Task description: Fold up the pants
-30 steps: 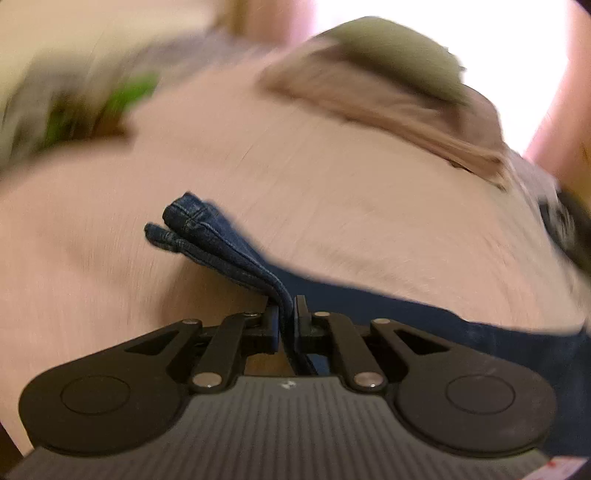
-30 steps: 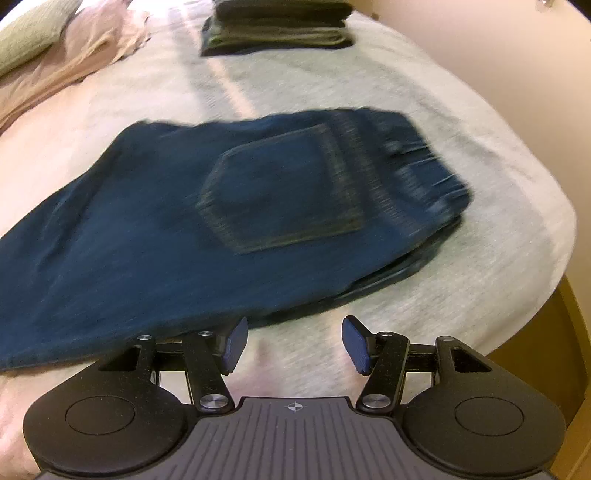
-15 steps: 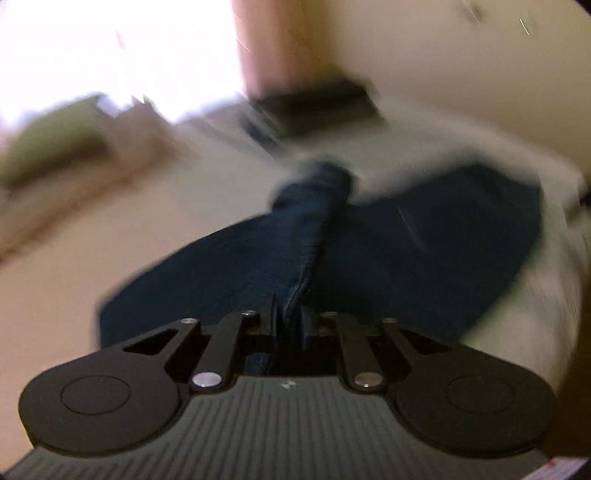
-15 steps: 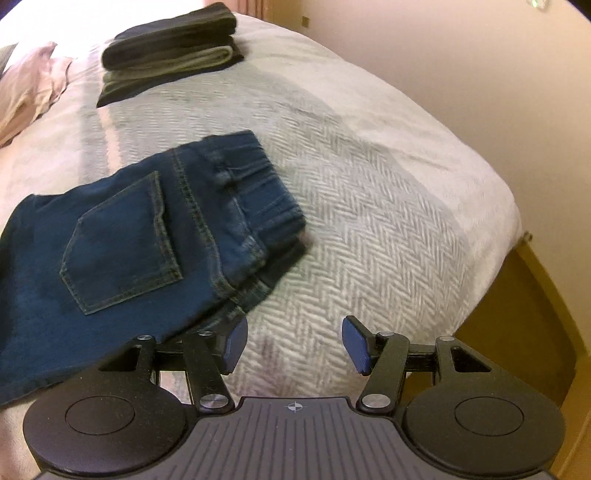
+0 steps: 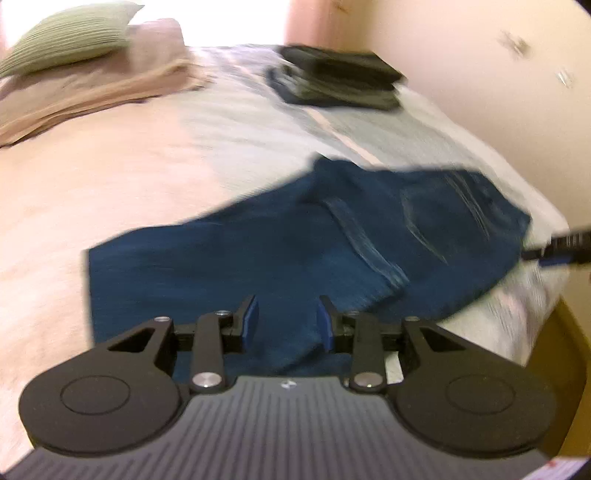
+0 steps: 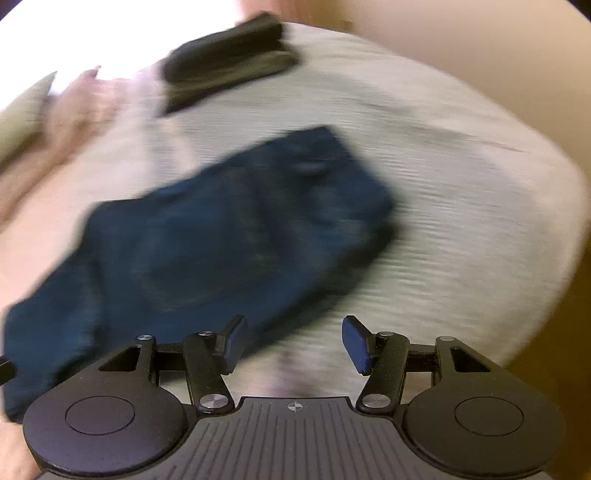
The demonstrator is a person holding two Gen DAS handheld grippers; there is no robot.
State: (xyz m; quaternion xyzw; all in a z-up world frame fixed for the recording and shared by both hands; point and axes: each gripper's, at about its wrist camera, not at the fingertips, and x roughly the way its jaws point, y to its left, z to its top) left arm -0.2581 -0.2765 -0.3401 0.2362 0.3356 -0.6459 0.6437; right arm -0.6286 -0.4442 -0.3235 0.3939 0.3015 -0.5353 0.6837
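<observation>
On my left I see a green pillow (image 5: 70, 35) on the bed (image 5: 110, 177). The blue pants (image 5: 295, 251) lie folded in the middle. My left gripper (image 5: 285, 322) is spread above them, empty. My right gripper (image 6: 295, 345) is spread too, over bare cover beside the pants.

The left gripper (image 5: 285, 320), clamped on the pant leg a second ago, now has its jaws apart and holds nothing. The pants (image 5: 295, 254) no longer hang from it; the leg lies folded over the seat, forming a shorter stack near the bed's (image 5: 110, 177) right edge. The right gripper (image 6: 293, 345) views the pants from farther back.
</observation>
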